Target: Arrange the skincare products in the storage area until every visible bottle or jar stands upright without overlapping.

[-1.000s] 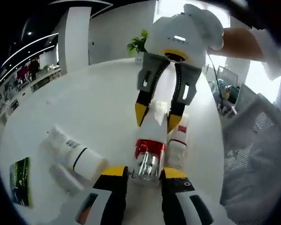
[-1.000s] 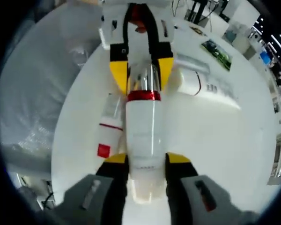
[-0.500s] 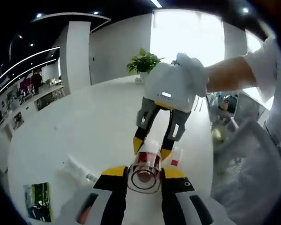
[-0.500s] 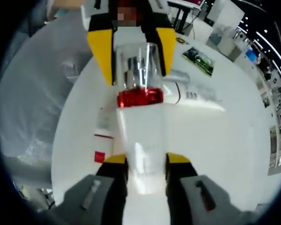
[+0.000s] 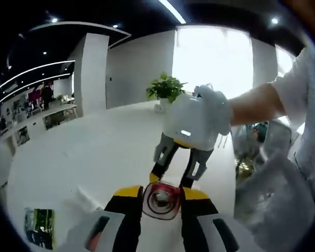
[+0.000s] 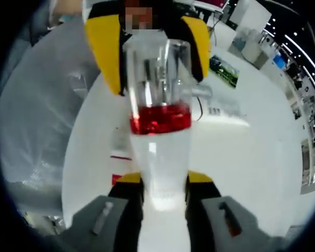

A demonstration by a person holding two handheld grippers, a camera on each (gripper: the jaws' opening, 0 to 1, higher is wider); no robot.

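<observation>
Your right gripper [image 6: 163,184] clamps the white body of the bottle [image 6: 160,152]. Your left gripper [image 5: 161,195] closes on its clear cap [image 5: 160,200] at 6 o'clock in the left gripper view. This two-point hold controls the tilt while you raise the bottle upright. Beyond it, at 2 o'clock in the right gripper view, a white tube [image 6: 226,107] lies flat on the white table [image 6: 262,157], probably awaiting its turn. A potted plant [image 5: 165,89] stands at the far edge.

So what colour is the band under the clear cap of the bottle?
Red; the band on the bottle shows best in the right gripper view.
</observation>
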